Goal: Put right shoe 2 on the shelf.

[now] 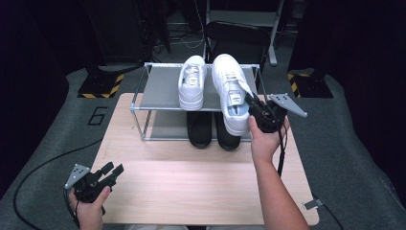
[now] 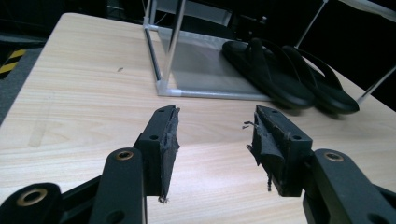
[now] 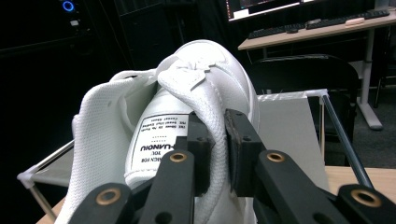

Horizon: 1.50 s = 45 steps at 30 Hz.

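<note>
A white sneaker (image 1: 229, 86) hangs over the front of the top shelf of a metal shoe rack (image 1: 160, 88), its toe pointing away. My right gripper (image 1: 250, 101) is shut on the padded rim of its opening. In the right gripper view both jaws of the right gripper (image 3: 215, 144) pinch that white rim beside the labelled tongue of the sneaker (image 3: 205, 74). A second white sneaker (image 1: 192, 82) rests on the top shelf to its left. My left gripper (image 1: 112, 169) is held low at the table's front left, and the left gripper (image 2: 215, 135) stands open with nothing between its jaws.
A pair of black flip-flops (image 1: 199, 129) lies on the rack's lower shelf, seen as flip-flops (image 2: 271, 70) from the left gripper. The wooden table (image 1: 191, 182) stretches in front of the rack. A black chair (image 1: 237, 36) stands behind it.
</note>
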Each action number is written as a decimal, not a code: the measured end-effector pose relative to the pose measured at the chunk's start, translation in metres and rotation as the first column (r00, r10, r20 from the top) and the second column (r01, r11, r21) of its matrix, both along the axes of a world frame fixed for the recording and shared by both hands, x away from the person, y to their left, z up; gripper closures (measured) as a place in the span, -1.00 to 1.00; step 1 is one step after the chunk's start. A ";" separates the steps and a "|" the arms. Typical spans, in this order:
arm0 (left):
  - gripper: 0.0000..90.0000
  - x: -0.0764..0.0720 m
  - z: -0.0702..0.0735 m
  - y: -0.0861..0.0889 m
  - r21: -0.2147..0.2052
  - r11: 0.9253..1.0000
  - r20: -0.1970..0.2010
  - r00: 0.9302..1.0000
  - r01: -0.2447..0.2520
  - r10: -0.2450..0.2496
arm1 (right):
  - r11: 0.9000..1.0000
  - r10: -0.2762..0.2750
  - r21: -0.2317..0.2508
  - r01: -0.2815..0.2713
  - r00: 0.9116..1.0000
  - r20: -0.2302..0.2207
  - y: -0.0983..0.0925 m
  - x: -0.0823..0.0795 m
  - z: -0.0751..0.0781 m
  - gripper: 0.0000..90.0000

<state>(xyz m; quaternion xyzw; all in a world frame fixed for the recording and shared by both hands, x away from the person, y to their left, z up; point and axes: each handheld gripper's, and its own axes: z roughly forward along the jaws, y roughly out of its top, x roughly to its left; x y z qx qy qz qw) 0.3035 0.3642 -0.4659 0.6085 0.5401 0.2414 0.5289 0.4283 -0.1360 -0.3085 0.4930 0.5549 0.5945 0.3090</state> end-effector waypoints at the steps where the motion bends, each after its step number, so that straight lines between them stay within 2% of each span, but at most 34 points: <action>1: 0.10 0.000 0.000 -0.001 -0.004 1.000 0.001 1.000 0.002 -0.002 | 1.000 -0.003 0.000 0.003 1.000 -0.004 0.001 0.004 0.001 0.80; 11: 0.10 -0.002 0.000 -0.003 -0.005 1.000 0.005 1.000 0.016 -0.016 | 1.000 -0.031 0.002 0.031 0.999 -0.030 0.007 0.037 0.006 0.80; 17: 0.10 -0.002 0.000 -0.004 0.004 1.000 0.000 1.000 0.024 -0.024 | 0.999 -0.042 -0.015 0.042 0.998 -0.037 0.014 0.055 0.011 0.80; 20: 0.10 -0.004 0.000 -0.005 0.002 1.000 0.004 1.000 0.027 -0.027 | 0.999 -0.045 0.002 0.045 0.998 -0.051 0.016 0.064 0.010 0.80; 25: 0.10 -0.003 0.001 -0.006 0.002 0.999 0.000 0.999 0.034 -0.034 | 0.997 -0.071 -0.004 0.071 0.995 -0.075 0.020 0.077 0.010 0.80; 34: 0.10 -0.004 0.002 -0.002 -0.003 1.000 0.004 1.000 0.030 -0.030 | 0.995 -0.094 -0.027 0.092 0.991 -0.094 0.030 0.098 0.007 0.80; 40: 0.10 -0.007 0.000 0.003 0.003 1.000 -0.006 1.000 0.022 -0.022 | 0.996 -0.092 0.007 0.093 0.988 -0.126 0.034 0.106 0.000 0.79; 45: 0.10 -0.008 0.001 0.005 -0.002 1.000 0.000 1.000 0.017 -0.017 | 0.996 -0.091 0.002 0.092 0.987 -0.136 0.035 0.110 0.000 0.79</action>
